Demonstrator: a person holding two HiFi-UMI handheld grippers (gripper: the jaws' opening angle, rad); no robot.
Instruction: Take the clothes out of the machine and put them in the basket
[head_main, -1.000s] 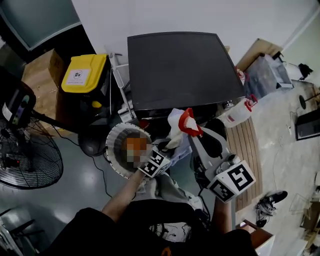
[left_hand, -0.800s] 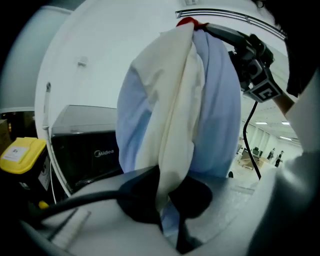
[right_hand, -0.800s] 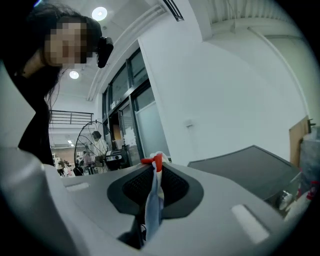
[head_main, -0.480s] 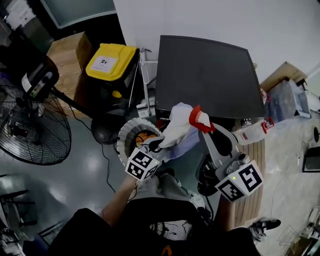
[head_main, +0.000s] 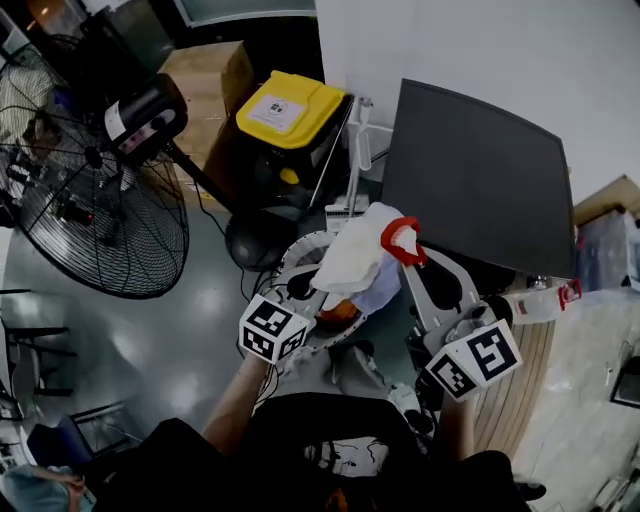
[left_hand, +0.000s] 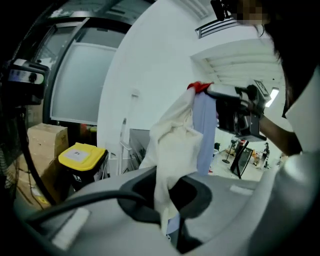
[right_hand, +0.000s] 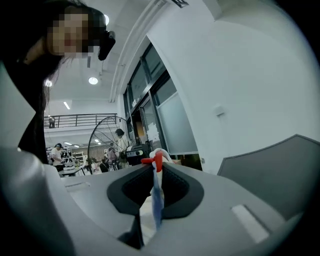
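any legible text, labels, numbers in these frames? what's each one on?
Nothing can be read as words.
White label on the yellow bin lid: too small to read.
White sticker on the fan motor: too small to read.

On the grey floor (head_main: 190, 330) stand a fan (head_main: 95, 210), a yellow-lidded bin (head_main: 290, 105), the basket (head_main: 285, 262) and the machine (head_main: 480, 180).

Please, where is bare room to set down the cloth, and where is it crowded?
The top of the machine is bare, and so is the grey floor between fan and basket. Over the basket it is crowded: the left hand-held gripper and right hand-held gripper hold the cloth there.
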